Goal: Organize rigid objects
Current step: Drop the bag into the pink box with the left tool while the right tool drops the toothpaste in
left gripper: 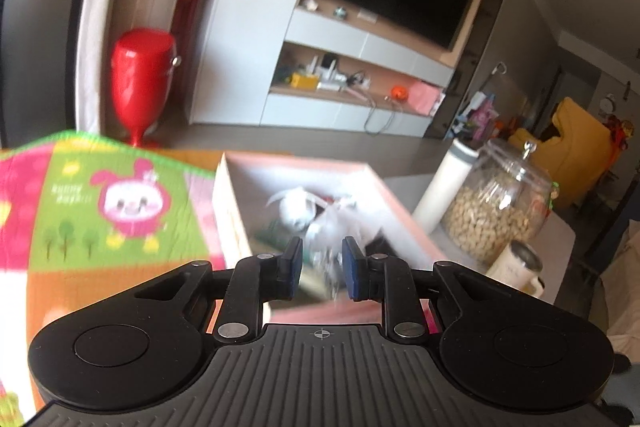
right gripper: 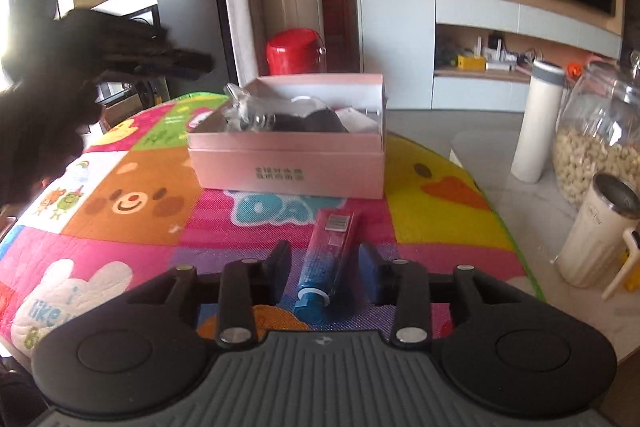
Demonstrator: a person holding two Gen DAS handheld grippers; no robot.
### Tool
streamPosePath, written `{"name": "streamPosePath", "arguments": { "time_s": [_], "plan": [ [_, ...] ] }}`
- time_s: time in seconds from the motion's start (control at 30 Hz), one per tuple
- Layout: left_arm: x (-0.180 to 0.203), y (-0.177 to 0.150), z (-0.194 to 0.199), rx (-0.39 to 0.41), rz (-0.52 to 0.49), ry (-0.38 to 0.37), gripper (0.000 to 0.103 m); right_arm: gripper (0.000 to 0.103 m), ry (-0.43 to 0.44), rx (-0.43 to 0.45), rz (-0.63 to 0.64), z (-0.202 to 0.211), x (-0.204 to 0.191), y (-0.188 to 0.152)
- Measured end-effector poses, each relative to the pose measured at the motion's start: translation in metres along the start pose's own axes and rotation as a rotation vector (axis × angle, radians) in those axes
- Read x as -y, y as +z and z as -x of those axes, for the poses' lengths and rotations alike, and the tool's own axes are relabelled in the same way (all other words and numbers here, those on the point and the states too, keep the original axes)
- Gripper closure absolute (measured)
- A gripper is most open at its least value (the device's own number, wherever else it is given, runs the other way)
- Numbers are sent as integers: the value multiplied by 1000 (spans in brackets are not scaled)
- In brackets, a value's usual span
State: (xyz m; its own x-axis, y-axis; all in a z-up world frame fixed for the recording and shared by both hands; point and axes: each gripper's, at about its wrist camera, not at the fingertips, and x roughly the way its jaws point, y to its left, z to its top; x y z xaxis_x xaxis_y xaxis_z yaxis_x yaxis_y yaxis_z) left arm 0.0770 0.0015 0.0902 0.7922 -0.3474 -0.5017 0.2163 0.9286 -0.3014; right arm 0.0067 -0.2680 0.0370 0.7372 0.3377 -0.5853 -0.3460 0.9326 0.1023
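A: Why is our left gripper [left gripper: 321,263] over the pink box [left gripper: 240,211]?
B: Drop-off spot; it's pinched narrow, nothing visibly held.
A: Right gripper [right gripper: 325,269]?
B: Jaws part-open astride the blue tube [right gripper: 326,259] on the mat [right gripper: 132,203], pads clear.

Large pale-blue letters "DA" readable on the patchwork mat [right gripper: 280,211] just before the pink box [right gripper: 288,167], "like" on its white rabbit patch; two printed lines on the box front and the tube's [right gripper: 326,259] label too small to read.
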Motion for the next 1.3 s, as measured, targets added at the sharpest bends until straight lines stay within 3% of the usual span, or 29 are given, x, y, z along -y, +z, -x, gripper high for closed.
{"name": "streamPosePath", "arguments": {
  "time_s": [0.2,0.3,0.43,0.53,0.6,0.8,0.97,1.13,1.17,1.23,1.3],
  "plan": [
    [13,-8,-20,-58,-106,-2,79,66,-51,-91,-23,-49,-6,12],
    [21,-6,-45,-105,-175,106,77,65,-80,-112,28,-57,-16,6],
    [4,8,-68,-93,-109,193,78,65,-88,-109,69,-54,-20,0],
    [-15,13,-62,-69,10,131,79,67,-83,-113,75,-53,-19,-1],
    [-23,7,-47,-56,48,87,79,74,-75,-115,83,-50,-20,-1],
    [-25,-44,23,-36,-33,49,79,75,4,-74,2,-23,-18,8],
    [-34,-76,52,-62,-43,78,79,76,32,60,-14,14,-20,54],
    [-36,-72,47,-57,-22,100,79,75,53,155,16,-2,-38,148],
    [-35,-73,47,-62,-32,119,78,74,59,158,17,-13,-40,164],
    [-34,-79,48,-76,-76,169,78,51,-13,159,11,-33,-45,185],
    [-38,-88,52,-84,-109,225,78,38,-49,161,4,-42,-48,182]
  ]
}}
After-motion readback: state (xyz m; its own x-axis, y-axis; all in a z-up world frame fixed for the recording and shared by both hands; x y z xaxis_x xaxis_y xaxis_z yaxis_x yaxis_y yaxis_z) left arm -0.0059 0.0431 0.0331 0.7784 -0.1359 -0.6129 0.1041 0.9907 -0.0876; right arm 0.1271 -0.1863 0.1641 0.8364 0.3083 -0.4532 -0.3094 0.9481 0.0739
